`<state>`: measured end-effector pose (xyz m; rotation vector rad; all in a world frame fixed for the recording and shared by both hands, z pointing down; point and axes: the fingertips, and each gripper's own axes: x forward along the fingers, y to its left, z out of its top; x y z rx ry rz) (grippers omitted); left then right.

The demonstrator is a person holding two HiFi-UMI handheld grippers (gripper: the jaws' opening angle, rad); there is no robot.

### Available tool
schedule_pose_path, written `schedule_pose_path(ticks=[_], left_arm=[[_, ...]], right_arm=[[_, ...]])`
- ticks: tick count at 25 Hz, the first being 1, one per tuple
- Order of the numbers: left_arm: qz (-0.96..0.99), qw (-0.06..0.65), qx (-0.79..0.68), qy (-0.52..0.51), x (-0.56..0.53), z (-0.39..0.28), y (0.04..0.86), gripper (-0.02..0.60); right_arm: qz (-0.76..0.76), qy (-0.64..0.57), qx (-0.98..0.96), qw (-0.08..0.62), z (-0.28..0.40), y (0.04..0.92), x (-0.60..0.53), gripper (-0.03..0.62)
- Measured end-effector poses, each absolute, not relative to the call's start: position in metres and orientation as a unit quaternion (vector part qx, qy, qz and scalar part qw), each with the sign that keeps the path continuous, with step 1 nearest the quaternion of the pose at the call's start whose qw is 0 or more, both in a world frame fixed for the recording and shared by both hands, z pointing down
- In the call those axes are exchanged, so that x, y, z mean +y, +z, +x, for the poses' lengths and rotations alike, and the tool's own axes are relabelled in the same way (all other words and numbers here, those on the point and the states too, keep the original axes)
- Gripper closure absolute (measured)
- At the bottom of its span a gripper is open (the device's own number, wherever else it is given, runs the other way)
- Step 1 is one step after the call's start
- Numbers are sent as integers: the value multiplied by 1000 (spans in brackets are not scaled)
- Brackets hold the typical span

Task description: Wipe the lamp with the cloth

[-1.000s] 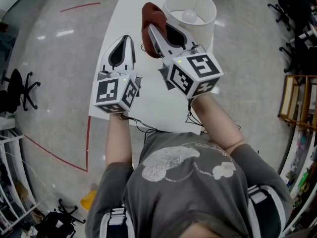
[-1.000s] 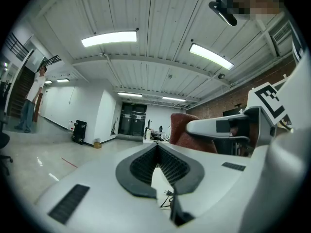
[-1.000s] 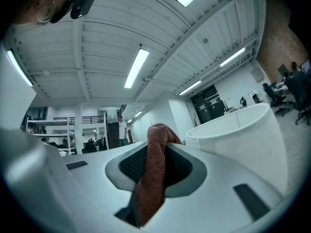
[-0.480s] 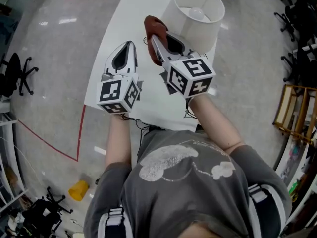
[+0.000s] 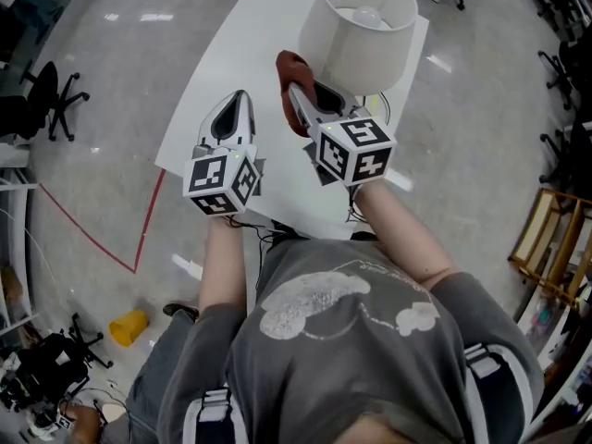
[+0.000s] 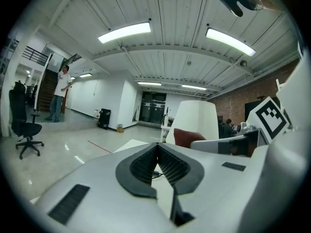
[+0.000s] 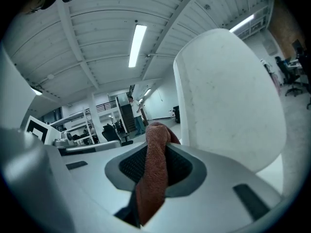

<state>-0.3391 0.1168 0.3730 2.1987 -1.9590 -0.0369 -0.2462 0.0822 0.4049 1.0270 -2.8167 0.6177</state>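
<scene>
White tabletop (image 5: pixel 222 72) on a glossy grey floor (image 5: pixel 111 155) carries a white-shaded lamp (image 5: pixel 356 30) near its far edge. The right gripper (image 5: pixel 296 91) has its fingers clamped on a rust-red cloth (image 5: pixel 294 67), just beside the shade's near side. The left gripper (image 5: pixel 235 100) hovers alongside, fingers pressed together, empty. A black office chair (image 5: pixel 51 109) stands well apart, left.

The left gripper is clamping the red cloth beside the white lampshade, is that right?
Not the left. The right gripper clamps the red cloth beside the white lampshade; the right gripper view shows the cloth pinched between its jaws. The left gripper is shut on nothing.
</scene>
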Motion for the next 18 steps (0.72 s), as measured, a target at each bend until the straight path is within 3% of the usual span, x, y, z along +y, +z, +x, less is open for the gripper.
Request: schedule_pose_path(ticks=[18], left_arm=[[675,100,-730,-40,204,-267,370,574]], right_arm=[[179,149,-970,63,-177,412,144,508]])
